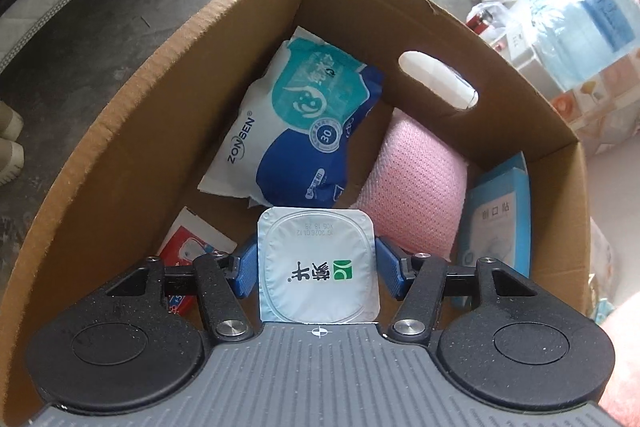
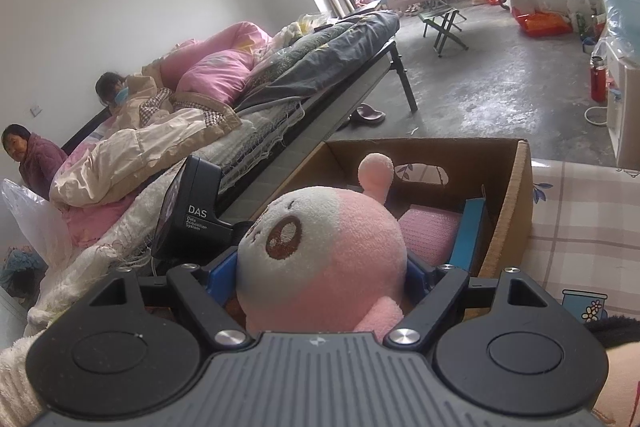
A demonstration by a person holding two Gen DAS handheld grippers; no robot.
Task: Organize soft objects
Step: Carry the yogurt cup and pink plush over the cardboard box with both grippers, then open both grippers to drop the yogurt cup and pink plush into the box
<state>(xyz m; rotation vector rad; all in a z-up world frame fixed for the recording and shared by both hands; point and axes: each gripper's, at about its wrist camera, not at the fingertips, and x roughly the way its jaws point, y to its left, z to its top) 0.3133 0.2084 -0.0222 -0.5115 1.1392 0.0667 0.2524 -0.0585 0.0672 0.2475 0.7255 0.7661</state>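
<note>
On my left wrist view, the left gripper (image 1: pixel 317 267) has its 2 blue pads (image 1: pixel 245 273) clamped on either side of a square white foil-lidded yogurt cup (image 1: pixel 318 265), which sits squarely between the jaws with its lid facing the camera. I am holding it over the open brown cardboard box (image 1: pixel 120 131). Down in the box lie a white, teal and blue soft pack of wipes (image 1: pixel 296 123), a pink knitted cushion-like bundle (image 1: pixel 416 183) just beside it, a light blue flat carton (image 1: pixel 500 223) standing against the right wall, and a red and white small packet (image 1: pixel 188 251) near the left jaw.

On my right wrist view, the right gripper (image 2: pixel 320 277) is closed on a pink and white plush toy (image 2: pixel 320 251), whose round head fills the space between the jaws and bulges above them. It hangs just in front of the same box (image 2: pixel 508 223).
</note>
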